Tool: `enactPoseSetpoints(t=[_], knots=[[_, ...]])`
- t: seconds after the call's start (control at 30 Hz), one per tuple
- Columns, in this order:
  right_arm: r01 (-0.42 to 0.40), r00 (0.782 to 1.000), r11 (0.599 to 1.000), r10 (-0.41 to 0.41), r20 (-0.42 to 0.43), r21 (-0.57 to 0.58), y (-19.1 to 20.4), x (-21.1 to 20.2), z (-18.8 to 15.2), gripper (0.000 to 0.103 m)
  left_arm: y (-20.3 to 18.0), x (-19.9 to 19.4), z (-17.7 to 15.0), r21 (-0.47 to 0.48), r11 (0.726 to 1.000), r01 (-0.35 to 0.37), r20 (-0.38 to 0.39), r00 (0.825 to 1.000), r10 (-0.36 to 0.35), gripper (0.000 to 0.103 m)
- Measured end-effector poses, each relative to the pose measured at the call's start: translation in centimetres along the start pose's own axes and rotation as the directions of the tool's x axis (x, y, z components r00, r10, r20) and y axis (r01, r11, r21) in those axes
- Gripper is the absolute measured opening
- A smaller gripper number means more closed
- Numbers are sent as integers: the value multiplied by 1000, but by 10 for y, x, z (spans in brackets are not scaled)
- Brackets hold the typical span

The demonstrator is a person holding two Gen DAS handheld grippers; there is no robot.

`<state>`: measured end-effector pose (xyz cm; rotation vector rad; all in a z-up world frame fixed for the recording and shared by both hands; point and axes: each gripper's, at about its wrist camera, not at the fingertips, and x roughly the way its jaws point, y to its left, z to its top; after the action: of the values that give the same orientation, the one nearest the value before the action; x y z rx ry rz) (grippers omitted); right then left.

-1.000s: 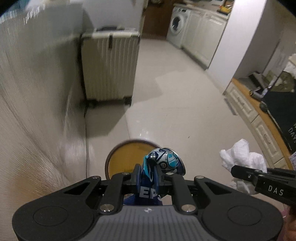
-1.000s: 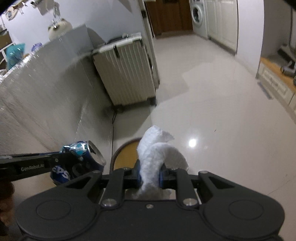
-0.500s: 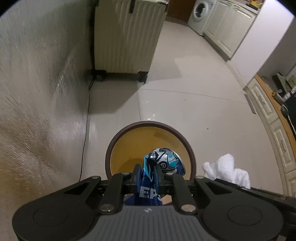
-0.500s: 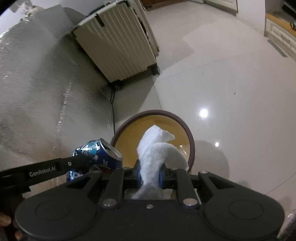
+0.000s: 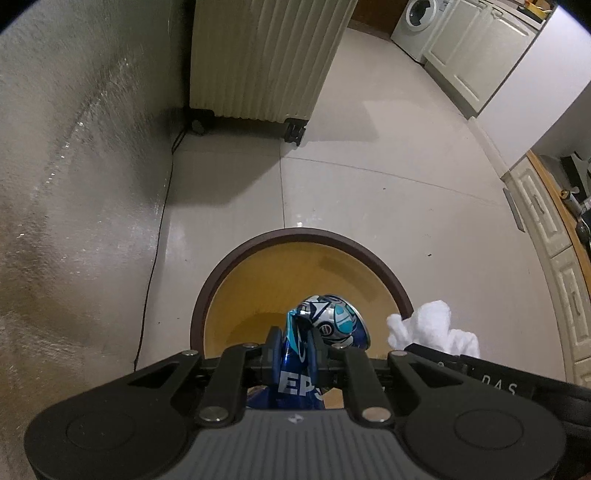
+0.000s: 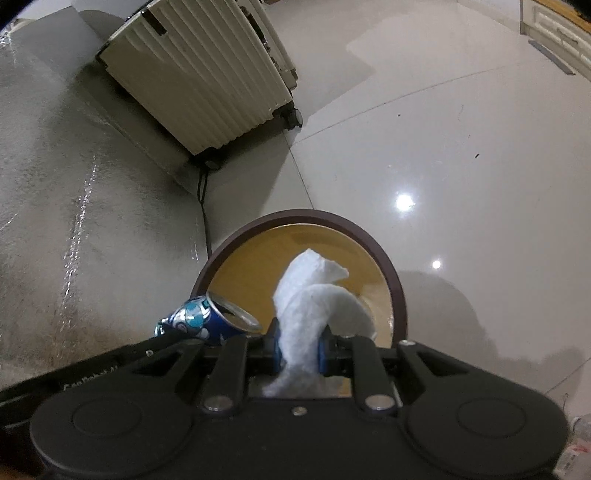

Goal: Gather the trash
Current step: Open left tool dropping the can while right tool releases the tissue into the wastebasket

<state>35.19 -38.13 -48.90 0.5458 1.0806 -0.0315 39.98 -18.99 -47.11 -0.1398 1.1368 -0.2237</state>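
Observation:
My left gripper point(image 5: 298, 341) is shut on a crushed blue Pepsi can point(image 5: 325, 321) and holds it over the open round bin point(image 5: 258, 251), which has a brown rim and a yellow inside. My right gripper point(image 6: 298, 341) is shut on a crumpled white tissue point(image 6: 314, 295) and holds it over the same bin point(image 6: 306, 216). The can shows at the left in the right wrist view point(image 6: 207, 321), and the tissue shows at the right in the left wrist view point(image 5: 432, 325). Both grippers hang side by side above the bin's near rim.
A cream ribbed suitcase point(image 5: 266, 55) point(image 6: 199, 74) stands on the tiled floor beyond the bin. A grey textured wall point(image 5: 74, 184) runs along the left with a black cable point(image 5: 155, 258) at its foot. White cabinets point(image 5: 546, 236) and a washing machine point(image 5: 417, 26) lie at the right and back.
Both grippers have moved forward and tilted down, so the bin now lies wide open under the can and the tissue. Both stay shut on their loads.

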Motion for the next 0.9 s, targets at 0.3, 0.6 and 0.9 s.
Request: enactPoseSetpoints(t=[0.3, 0.6, 0.9], knots=[[26, 999, 999, -28, -47, -44, 3, 30, 3, 23, 2, 29, 9, 6, 1000, -1, -13, 1000, 1, 16], [22, 999, 995, -27, -44, -99, 1, 26, 2, 47, 11, 35, 4, -10, 1000, -23, -79, 997, 22, 39], [48, 996, 987, -58, -61, -151, 2, 24, -1, 68, 17, 25, -5, -1, 999, -37, -104, 994, 37, 57]])
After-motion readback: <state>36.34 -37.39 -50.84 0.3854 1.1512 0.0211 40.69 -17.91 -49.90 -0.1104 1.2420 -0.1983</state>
